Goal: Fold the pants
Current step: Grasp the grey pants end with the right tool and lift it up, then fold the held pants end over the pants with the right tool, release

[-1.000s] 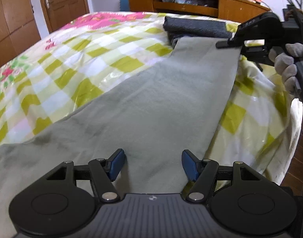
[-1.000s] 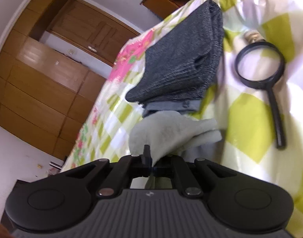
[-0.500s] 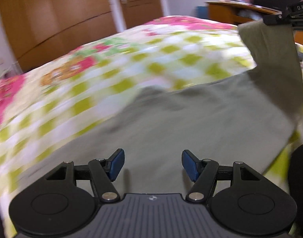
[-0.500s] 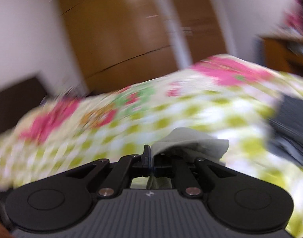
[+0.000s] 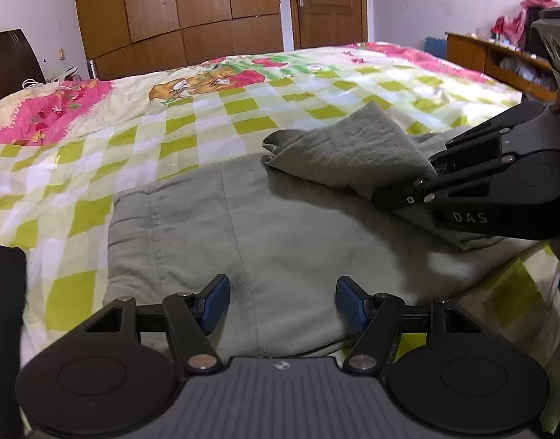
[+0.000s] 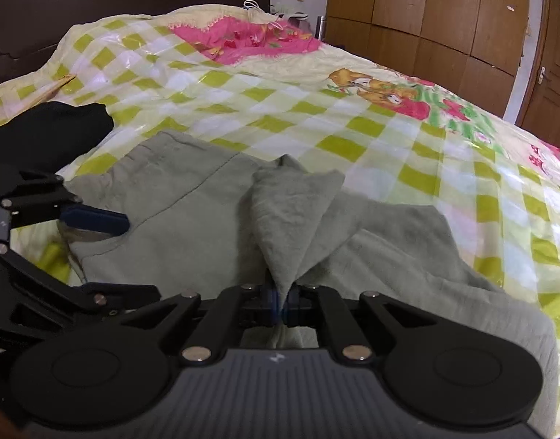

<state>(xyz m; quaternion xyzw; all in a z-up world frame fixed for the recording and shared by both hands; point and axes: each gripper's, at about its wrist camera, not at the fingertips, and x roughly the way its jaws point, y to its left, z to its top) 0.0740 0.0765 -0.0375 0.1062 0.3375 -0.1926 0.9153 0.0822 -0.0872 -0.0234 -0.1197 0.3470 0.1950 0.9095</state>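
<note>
- Your right claw (image 6: 282,305) pinches a pant-leg end, draped over the grey pants (image 5: 280,226) on the bed (image 5: 206,117).
- Your left claw (image 5: 282,303) hovers open above the near waistband.

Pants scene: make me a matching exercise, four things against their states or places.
Things:
1. left gripper
2. right gripper
3. pants
4. black garment

States:
A. shut on cloth
B. open, holding nothing
C. beside the waistband, on the bedspread
D. leg end brought over the waist part

Pairs: 1-B, 2-A, 3-D, 4-C
</note>
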